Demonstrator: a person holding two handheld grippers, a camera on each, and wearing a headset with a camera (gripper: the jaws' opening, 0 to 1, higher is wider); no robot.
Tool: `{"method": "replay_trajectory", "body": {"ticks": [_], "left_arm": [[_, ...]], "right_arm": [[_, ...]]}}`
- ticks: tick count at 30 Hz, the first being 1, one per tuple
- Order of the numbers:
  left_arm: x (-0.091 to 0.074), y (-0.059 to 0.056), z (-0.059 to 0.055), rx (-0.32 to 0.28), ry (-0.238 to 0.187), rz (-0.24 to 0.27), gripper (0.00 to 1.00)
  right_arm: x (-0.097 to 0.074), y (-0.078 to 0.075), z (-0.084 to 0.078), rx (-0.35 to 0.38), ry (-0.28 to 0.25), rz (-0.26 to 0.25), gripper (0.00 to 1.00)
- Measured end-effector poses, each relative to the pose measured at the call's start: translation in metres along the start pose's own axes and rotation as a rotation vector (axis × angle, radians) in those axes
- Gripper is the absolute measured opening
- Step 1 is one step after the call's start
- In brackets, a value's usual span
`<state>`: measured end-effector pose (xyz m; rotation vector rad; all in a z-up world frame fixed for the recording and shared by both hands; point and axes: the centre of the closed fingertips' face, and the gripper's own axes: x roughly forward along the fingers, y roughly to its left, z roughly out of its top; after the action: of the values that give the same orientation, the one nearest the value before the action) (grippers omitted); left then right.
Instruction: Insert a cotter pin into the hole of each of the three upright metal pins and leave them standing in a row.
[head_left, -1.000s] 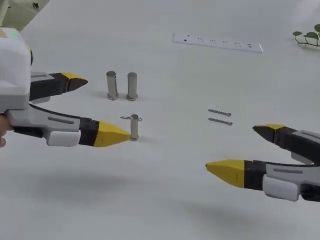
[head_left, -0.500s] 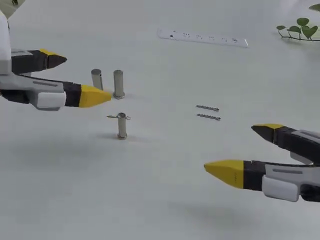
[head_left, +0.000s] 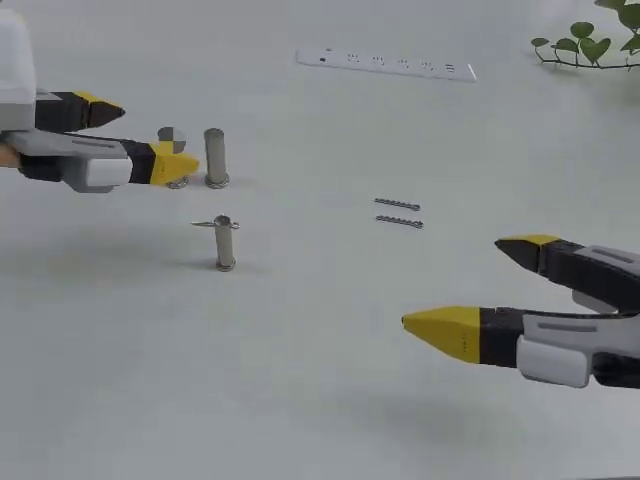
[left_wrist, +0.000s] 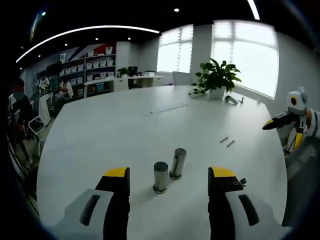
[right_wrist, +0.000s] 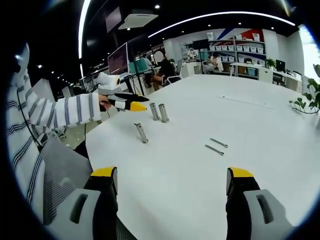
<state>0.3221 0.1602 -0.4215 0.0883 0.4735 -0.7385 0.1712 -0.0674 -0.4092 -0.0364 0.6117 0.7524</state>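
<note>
Hanging with jaws spread, left gripper (head_left: 158, 140) lines up on the two bare upright pins: nearer pin (left_wrist: 160, 176) and farther pin (left_wrist: 178, 162), side by side, neither gripped. Third pin (head_left: 224, 245) stands apart from that pair, cotter pin (head_left: 213, 224) through its top. Loose cotter pins (head_left: 397, 204) lie parallel on the white table (head_left: 300, 380). Right gripper (head_left: 452, 282) also spread, empty, well apart from them.

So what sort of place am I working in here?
Probably an open-plan office or workshop room: a large white table, storage shelves with bins along the back wall, a potted plant by bright windows, and a person seated further back.
</note>
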Motion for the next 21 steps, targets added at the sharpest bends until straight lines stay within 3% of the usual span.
{"method": "replay_trajectory", "body": {"ticks": [3,7,12,15,21], "left_arm": [[0.006,0.002,-0.002,0.000,0.006,0.000,0.52],[0.014,0.005,-0.013,0.008,0.049,0.004,0.50],[0.020,0.007,-0.022,0.029,0.079,0.009,0.40],[0.024,0.011,-0.029,0.015,0.106,0.029,0.42],[0.027,0.015,-0.031,0.029,0.113,0.054,0.36]], "right_arm": [[0.001,0.001,-0.001,0.001,0.003,0.004,0.89],[0.001,0.002,-0.002,-0.001,0.008,0.006,0.88],[0.001,0.002,-0.003,0.002,0.010,0.004,0.88],[0.000,0.003,-0.005,-0.001,0.020,0.008,0.87],[0.000,0.003,-0.005,0.002,0.013,0.006,0.87]]}}
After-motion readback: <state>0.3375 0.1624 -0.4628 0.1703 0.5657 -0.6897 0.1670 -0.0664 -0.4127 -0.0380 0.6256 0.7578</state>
